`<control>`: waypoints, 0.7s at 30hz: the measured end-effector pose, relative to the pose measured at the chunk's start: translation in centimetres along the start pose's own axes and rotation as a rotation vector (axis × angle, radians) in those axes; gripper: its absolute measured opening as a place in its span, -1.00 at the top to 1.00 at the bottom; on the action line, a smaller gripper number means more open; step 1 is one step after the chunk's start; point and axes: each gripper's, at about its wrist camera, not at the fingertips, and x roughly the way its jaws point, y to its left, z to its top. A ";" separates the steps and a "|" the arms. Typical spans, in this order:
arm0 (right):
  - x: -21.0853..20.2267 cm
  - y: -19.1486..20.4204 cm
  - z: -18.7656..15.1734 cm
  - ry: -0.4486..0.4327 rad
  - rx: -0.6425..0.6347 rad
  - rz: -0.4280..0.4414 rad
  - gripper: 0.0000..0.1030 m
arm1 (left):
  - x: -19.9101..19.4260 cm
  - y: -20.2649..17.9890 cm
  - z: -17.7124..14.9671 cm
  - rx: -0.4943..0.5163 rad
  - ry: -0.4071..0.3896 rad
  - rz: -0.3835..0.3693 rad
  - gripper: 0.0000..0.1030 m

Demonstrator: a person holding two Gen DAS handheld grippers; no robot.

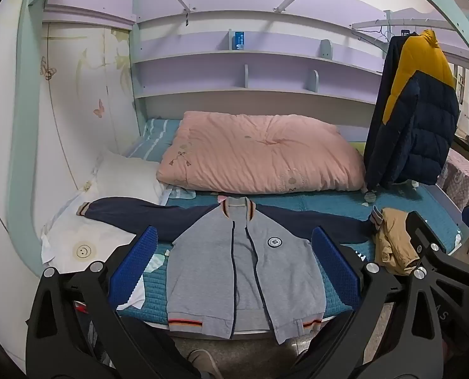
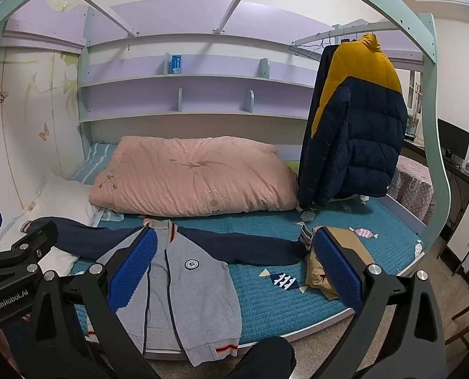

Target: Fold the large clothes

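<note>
Ahead of both spread tools (image 1: 234,265) (image 2: 234,271), untouched (sleeves outstretched), lies the jacket (image 1: 285,271).

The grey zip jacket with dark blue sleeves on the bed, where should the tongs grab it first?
Probably the striped cuffs: the grey zip jacket with dark blue sleeves lies flat, sleeves spread wide. Left tongs come from the left, right tongs from the right, pinching each thin edge.

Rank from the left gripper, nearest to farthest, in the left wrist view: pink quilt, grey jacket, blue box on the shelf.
1. Grey jacket: laid flat on the bed's front edge, right between the open fingers of the left gripper.
2. Pink quilt: folded, mid-bed, behind the jacket's collar.
3. Blue box: upright on the upper shelf against the back wall.
</note>
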 end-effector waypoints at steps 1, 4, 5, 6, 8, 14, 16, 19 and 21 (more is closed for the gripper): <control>0.0 0.0 0.0 0.004 -0.004 0.000 -0.86 | -0.1 0.0 0.0 0.001 -0.011 0.001 -0.91; 0.0 0.0 0.0 0.002 -0.005 -0.001 -0.86 | -0.1 0.0 0.0 -0.007 -0.018 -0.004 -0.91; -0.1 -0.1 0.0 0.001 -0.004 -0.001 -0.86 | -0.1 0.0 0.0 -0.007 -0.019 -0.005 -0.91; -0.1 -0.1 0.0 0.000 -0.004 0.000 -0.86 | -0.1 0.0 0.0 -0.008 -0.020 -0.005 -0.91; -0.1 -0.1 0.0 0.000 -0.003 0.003 -0.86 | -0.1 0.0 -0.1 -0.007 -0.022 -0.004 -0.91; -0.4 0.1 0.1 0.009 0.004 0.006 -0.86 | 0.0 -0.1 -0.1 -0.012 -0.024 -0.003 -0.91; -0.5 0.0 0.1 0.007 0.006 0.007 -0.86 | 0.0 -0.1 -0.2 -0.012 -0.026 -0.006 -0.91; -0.3 -0.1 0.2 0.008 0.005 0.012 -0.86 | 0.0 -0.1 -0.2 -0.012 -0.026 -0.007 -0.91; -0.4 0.0 0.2 0.009 0.003 0.011 -0.86 | 0.0 -0.2 -0.2 -0.012 -0.026 -0.006 -0.91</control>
